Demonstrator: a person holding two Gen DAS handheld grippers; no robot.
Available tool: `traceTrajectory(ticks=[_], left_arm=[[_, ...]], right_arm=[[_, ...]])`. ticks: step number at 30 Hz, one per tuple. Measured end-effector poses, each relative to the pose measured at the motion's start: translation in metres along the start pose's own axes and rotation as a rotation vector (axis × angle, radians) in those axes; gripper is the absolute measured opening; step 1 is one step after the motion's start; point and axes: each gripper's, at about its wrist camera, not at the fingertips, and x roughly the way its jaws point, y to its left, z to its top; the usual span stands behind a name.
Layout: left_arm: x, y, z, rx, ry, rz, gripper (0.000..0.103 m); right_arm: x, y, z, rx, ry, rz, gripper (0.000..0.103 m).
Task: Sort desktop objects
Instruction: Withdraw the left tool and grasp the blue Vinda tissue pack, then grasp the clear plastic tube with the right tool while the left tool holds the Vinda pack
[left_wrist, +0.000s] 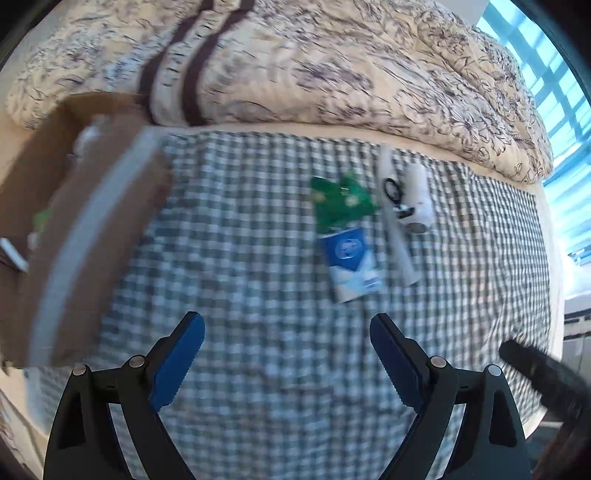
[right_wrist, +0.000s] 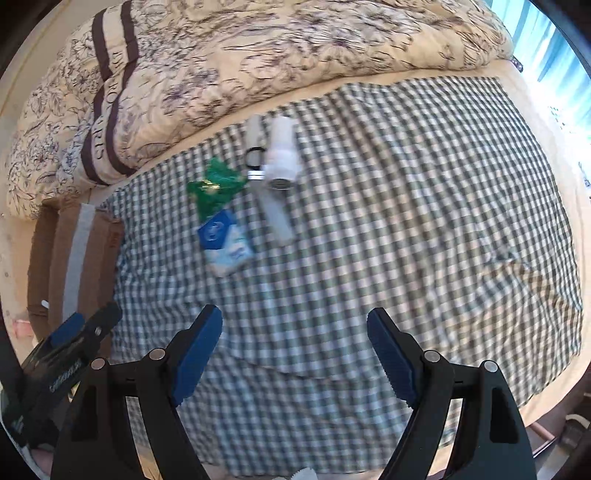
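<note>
While both claws hang released above the near edge of the checked cloth (right_wrist: 388, 206), nothing is in either grip: the left gripper (left_wrist: 287, 354) and the right gripper (right_wrist: 294, 350) each show blue pads spread wide with only cloth between them. What remains to sort sits in a tight cluster toward the far edge, just below the quilt (right_wrist: 258, 55): a green packet (right_wrist: 216, 186) touching a blue-and-white pack (right_wrist: 225, 242), and just beside them a white bottle (right_wrist: 282, 157), a long pale tube (right_wrist: 275, 214) and a small black ring (right_wrist: 255, 155). An open box (left_wrist: 92, 229) stands at the left edge. The crowding looks like the main hazard: closing on the bottle could snag the ring or roll the tube. A soft, rumpled cloth may let round things tip or drift, and both views are blurred, so aim could be off.
</note>
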Motion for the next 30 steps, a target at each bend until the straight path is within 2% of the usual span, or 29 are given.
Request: traceTrajectory(ticks=[6, 11, 15, 19, 23, 24, 26, 27, 30], left_arm=[[0.053, -0.036, 0.014, -0.023, 0.060, 0.012, 0.094], [0.088, -0.044, 0.024, -0.047, 0.093, 0.032, 0.094], [0.116, -0.048, 0.030, -0.063, 0.134, 0.048, 0.094], [0.137, -0.056, 0.026, -0.031, 0.170, 0.074, 0.094], [0.142, -0.057, 0.019, -0.003, 0.141, 0.080, 0.093], [0.140, -0.057, 0.017, 0.008, 0.129, 0.071, 0.089], [0.134, -0.054, 0.015, 0.025, 0.108, 0.050, 0.070], [0.128, -0.051, 0.014, 0.033, 0.090, 0.048, 0.052], [0.114, -0.040, 0.011, 0.027, 0.063, 0.041, 0.053]], right_arm=[[0.011, -0.042, 0.009, -0.018, 0.012, -0.022, 0.081], [0.029, -0.066, 0.015, 0.001, 0.044, -0.022, 0.081], [0.041, -0.074, 0.021, 0.001, 0.068, -0.023, 0.081], [0.052, -0.077, 0.028, -0.012, 0.080, -0.023, 0.081], [0.061, -0.078, 0.033, -0.012, 0.091, -0.022, 0.081], [0.062, -0.078, 0.034, -0.014, 0.094, -0.023, 0.081], [0.065, -0.077, 0.034, -0.020, 0.098, -0.022, 0.081], [0.066, -0.076, 0.035, -0.020, 0.100, -0.018, 0.081], [0.071, -0.070, 0.038, -0.031, 0.104, -0.004, 0.081]])
